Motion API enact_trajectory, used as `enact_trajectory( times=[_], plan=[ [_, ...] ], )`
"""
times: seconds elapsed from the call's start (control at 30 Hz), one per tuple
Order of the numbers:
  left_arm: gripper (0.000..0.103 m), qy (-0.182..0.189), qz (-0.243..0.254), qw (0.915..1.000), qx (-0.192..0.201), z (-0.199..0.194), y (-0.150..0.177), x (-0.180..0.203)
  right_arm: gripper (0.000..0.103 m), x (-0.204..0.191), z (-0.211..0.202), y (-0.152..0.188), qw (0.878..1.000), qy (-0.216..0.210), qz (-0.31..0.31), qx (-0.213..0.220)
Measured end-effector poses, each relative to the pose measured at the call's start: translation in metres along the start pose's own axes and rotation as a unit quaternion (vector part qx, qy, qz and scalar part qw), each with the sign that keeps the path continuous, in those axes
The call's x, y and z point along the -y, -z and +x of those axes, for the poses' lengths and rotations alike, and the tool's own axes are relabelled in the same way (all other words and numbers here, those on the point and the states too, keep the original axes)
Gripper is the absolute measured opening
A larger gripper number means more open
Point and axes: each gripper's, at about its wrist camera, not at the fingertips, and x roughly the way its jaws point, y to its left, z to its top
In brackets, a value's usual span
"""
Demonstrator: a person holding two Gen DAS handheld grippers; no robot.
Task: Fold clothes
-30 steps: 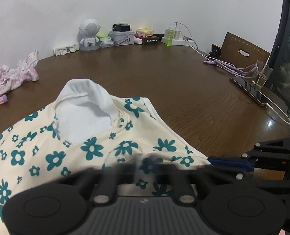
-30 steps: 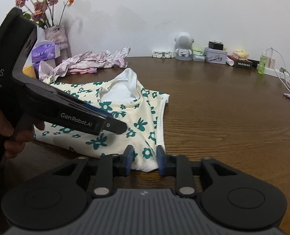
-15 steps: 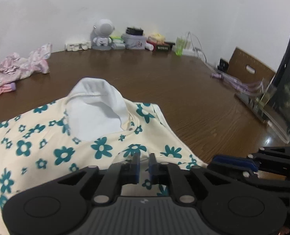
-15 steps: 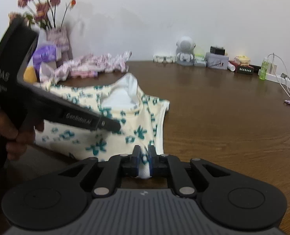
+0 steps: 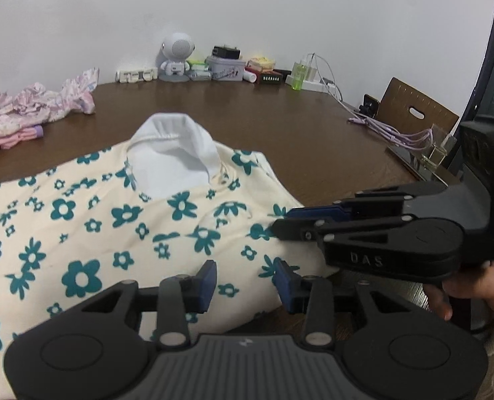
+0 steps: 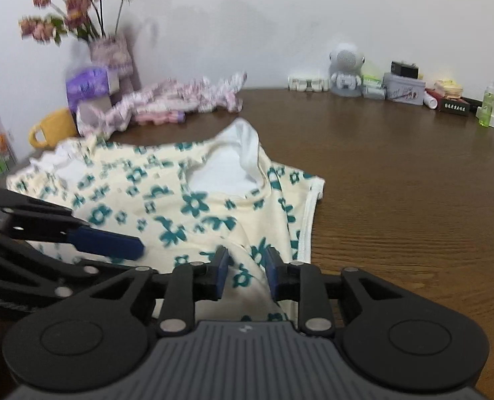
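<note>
A cream top with teal flowers and a white collar (image 5: 120, 220) lies on the brown table; it also shows in the right wrist view (image 6: 193, 200). My left gripper (image 5: 245, 281) is open, its blue pads apart just above the near hem. My right gripper (image 6: 246, 275) has its pads apart with a raised fold of the cloth between them; I cannot tell if they touch it. The right gripper also shows from the side in the left wrist view (image 5: 280, 221), at the top's right edge. The left gripper's fingers (image 6: 107, 243) show in the right wrist view.
A crumpled pink garment (image 5: 37, 113) lies at the back left. A white robot figure (image 5: 177, 56), boxes and a green bottle (image 5: 298, 75) line the wall. Cables (image 5: 390, 130) and a glass (image 5: 440, 146) are at right. A vase with flowers (image 6: 107, 50) and a yellow mug (image 6: 52, 128) stand at far left.
Both grippers were shut on the top's near hem half a second ago; now both have opened. The cloth has a raised fold near the right gripper.
</note>
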Motion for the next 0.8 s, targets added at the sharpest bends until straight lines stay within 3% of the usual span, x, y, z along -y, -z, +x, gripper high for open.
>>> enact_trajectory(
  times=[0.1,0.3,0.5,0.6,0.67,0.8],
  plan=[
    [0.037,0.001,0.0,1.0,-0.002,0.003,0.003,-0.002,0.007,0.001,0.003,-0.003,1.0,-0.002,-0.002,-0.004],
    [0.037,0.003,0.003,1.0,0.0,0.002,0.005,-0.003,0.006,-0.003,0.012,-0.009,1.0,0.014,-0.025,-0.004],
    [0.039,0.01,-0.01,0.9999,0.005,-0.001,0.005,-0.005,0.014,0.005,-0.011,-0.005,1.0,0.01,0.009,0.024],
    [0.048,0.009,-0.014,0.9997,0.017,-0.007,0.003,-0.005,0.014,0.009,-0.023,-0.002,0.999,0.013,0.017,0.031],
    [0.065,0.006,-0.016,0.9996,0.025,-0.011,0.002,-0.004,0.014,0.014,-0.023,-0.001,0.999,0.003,0.028,0.025],
    [0.075,-0.018,-0.017,0.9994,0.023,-0.012,0.004,-0.003,0.014,0.018,-0.014,-0.001,0.999,-0.011,0.04,0.014]
  ],
)
